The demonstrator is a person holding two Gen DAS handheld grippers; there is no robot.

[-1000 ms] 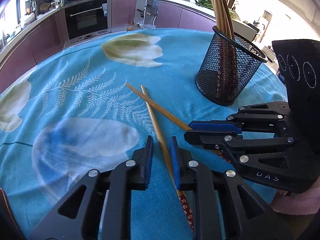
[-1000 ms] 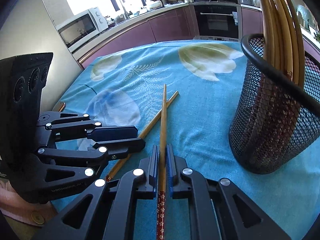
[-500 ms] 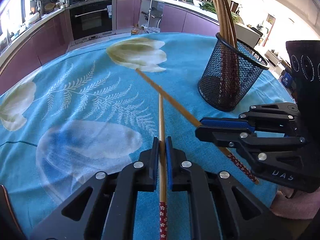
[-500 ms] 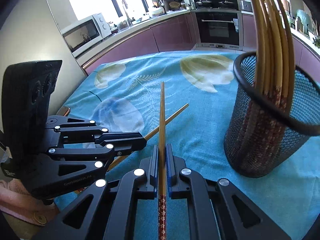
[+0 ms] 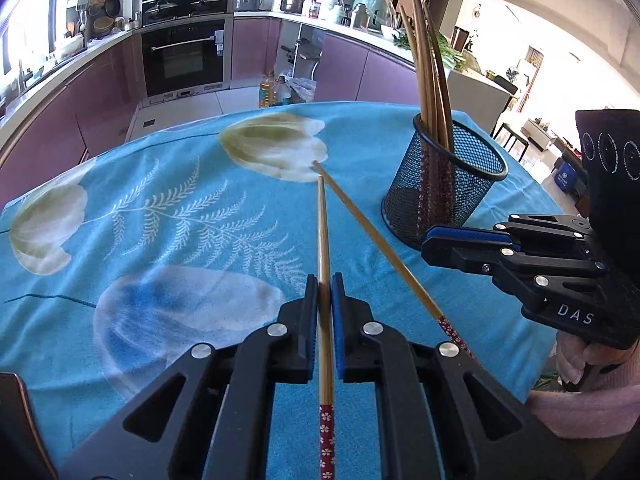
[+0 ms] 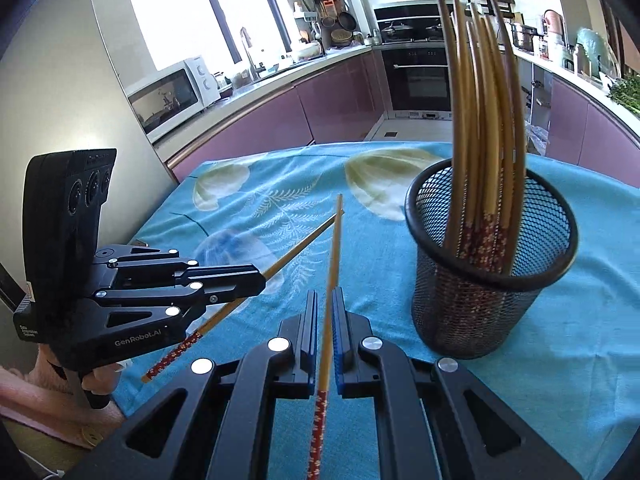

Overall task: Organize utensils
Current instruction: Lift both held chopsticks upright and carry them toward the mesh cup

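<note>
The table (image 5: 160, 184), covered by a blue floral cloth, carries a black mesh holder (image 6: 488, 280) filled with upright chopsticks (image 6: 480, 120). The holder stands to the right of both grippers.

Left gripper (image 5: 325, 280): angled downward over the cloth, jaws clamped on one chopstick (image 5: 323, 240) whose patterned red end points back toward the camera and whose bare tip is clear of the cloth.

Right gripper (image 6: 326, 296): likewise angled downward, jaws clamped on a second chopstick (image 6: 332, 264), red end rearward.

The two raised tips nearly meet, forming a narrow V. A pink sleeve (image 5: 580, 408) shows behind the right gripper.
</note>
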